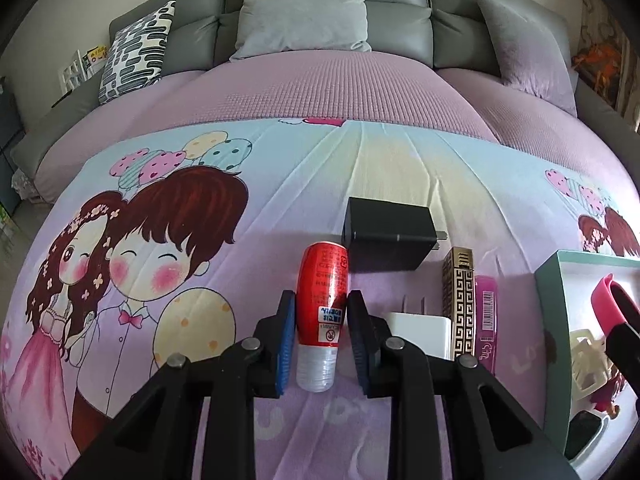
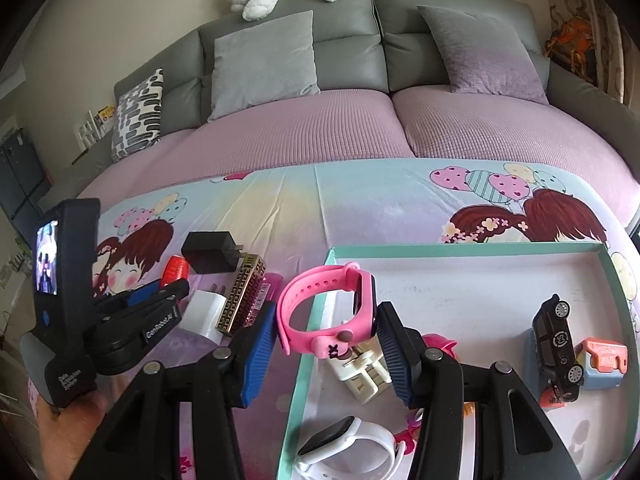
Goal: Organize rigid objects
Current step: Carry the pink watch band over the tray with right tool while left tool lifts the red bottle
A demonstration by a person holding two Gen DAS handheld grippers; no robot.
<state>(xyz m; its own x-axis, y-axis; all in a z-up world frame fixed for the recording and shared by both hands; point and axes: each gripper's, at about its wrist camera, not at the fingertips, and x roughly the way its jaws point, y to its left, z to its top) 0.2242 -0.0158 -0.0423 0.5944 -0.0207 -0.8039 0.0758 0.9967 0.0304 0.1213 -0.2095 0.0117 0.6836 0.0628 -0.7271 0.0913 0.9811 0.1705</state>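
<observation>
At lower centre, the left gripper (image 1: 321, 334) had its fingers apart around a red bottle (image 1: 323, 316); the right gripper (image 2: 326, 354) straddled, unclamped, a pink watch (image 2: 326, 312) over the box (image 2: 472, 249) rim.

The left gripper (image 1: 321, 320) straddles a red bottle (image 1: 323, 312) lying on the cartoon-print sheet (image 1: 280, 184), its blue-padded jaws just beside the bottle's sides. Beyond lie a black charger (image 1: 388, 236), a white plug adapter (image 1: 420, 330) and a gold patterned box (image 1: 460, 304).
</observation>
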